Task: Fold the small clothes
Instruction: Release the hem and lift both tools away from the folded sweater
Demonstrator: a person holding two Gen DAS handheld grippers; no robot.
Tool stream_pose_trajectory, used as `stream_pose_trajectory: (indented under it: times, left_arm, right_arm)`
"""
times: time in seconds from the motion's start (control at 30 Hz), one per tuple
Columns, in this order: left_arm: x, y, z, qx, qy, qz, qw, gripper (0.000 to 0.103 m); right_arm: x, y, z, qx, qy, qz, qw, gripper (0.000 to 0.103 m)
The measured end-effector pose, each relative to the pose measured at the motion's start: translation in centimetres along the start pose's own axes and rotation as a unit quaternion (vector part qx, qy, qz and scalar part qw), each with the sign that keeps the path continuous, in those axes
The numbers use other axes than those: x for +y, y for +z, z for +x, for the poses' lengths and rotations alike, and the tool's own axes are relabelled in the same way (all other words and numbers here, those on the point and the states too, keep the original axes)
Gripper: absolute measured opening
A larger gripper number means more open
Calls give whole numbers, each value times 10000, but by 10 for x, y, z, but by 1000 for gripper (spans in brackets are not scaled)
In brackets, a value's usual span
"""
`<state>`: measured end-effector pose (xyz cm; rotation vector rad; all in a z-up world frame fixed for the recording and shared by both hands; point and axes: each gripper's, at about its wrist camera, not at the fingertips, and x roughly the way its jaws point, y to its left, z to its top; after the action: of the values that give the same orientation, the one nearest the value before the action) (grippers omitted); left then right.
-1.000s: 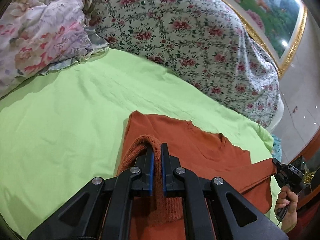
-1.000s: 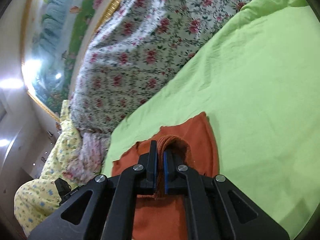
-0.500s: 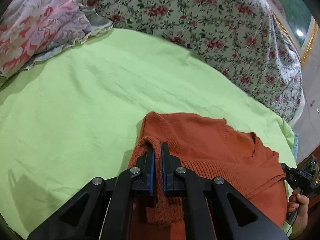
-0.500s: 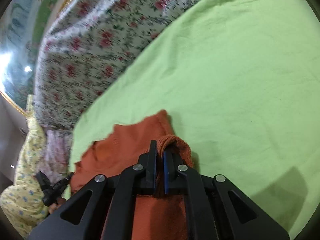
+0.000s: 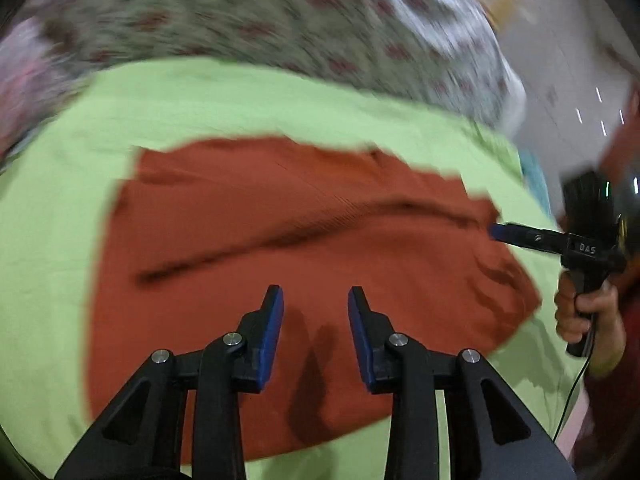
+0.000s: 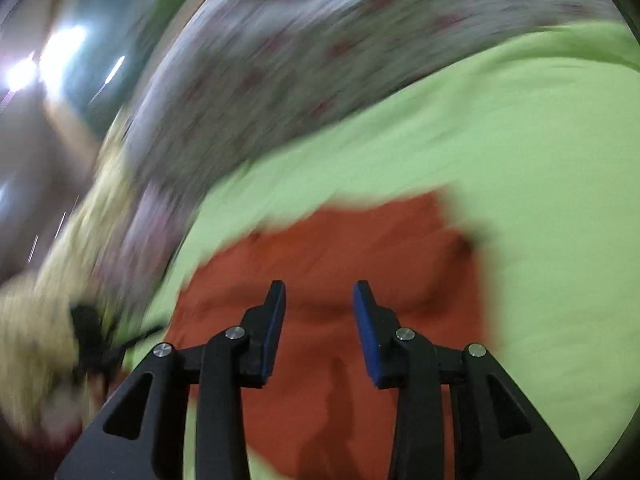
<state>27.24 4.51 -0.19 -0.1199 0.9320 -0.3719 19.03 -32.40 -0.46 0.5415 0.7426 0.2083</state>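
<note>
Hand-held grippers (image 5: 315, 300) over flat rust-orange knit sweater (image 5: 280, 216)

One orange sweater (image 5: 304, 240). One green sheet (image 5: 240, 100). One floral quilt (image 5: 280, 24) behind it. One pink floral bundle (image 5: 24, 92) at left edge, blurred. Two grippers: left gripper (image 5: 315, 300), right gripper (image 6: 319, 294). One hand (image 5: 588, 312) on the right gripper's handle.

both wrist views downward, sharing sweater (image 5: 304, 216)
</note>
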Motion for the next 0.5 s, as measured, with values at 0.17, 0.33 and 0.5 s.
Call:
stream_pose_trajectory:
  times: [0.17, 0.33, 0.5]
  left_arm:
    - [3, 26, 48, 537, 594, 308, 9963, 31]
    - [36, 73, 63, 324, 1027, 87, 9941, 27]
    - [75, 110, 74, 24, 1433, -826, 9862, 25]
  right_arm:
    - [47, -25, 82, 1627, 143, -1068, 9808, 37]
    - [11, 12, 109, 1288, -656, -823, 9861, 33]
    - [-44, 57, 101, 144, -1607, 302, 9864, 33]
